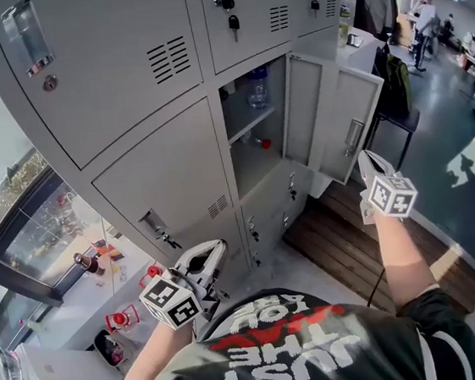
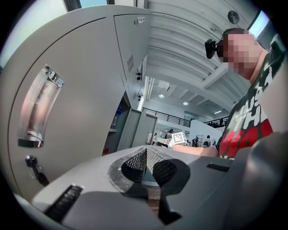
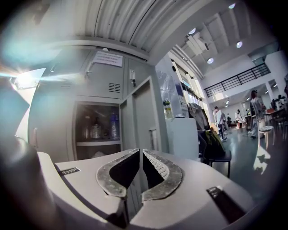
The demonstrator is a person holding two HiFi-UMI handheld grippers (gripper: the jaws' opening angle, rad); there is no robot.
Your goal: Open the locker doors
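- The lockers (image 1: 123, 87) fill the upper half of the head view; most doors are closed
- One door (image 1: 335, 114) stands open at 1 o'clock from the frame's centre, swung out to the right
- Its compartment (image 1: 256, 161) holds a bottle (image 1: 258, 87) on a shelf and a small red thing (image 1: 265, 143) below
- The right gripper (image 1: 365, 157) is at 5 o'clock from the door, close to its lower edge
- In the right gripper view its jaws are drawn nearly together with only a thin slit, and nothing is between them; the door (image 3: 144, 117) and bottle (image 3: 114, 126) lie at 12 o'clock beyond them
- The left gripper (image 1: 212, 249) is at 7 o'clock, in front of a closed door (image 1: 168, 176) that has a key (image 1: 161, 232) in its lock
- In the left gripper view its jaw tips meet and are empty; a handle (image 2: 38, 112) shows at 9 o'clock
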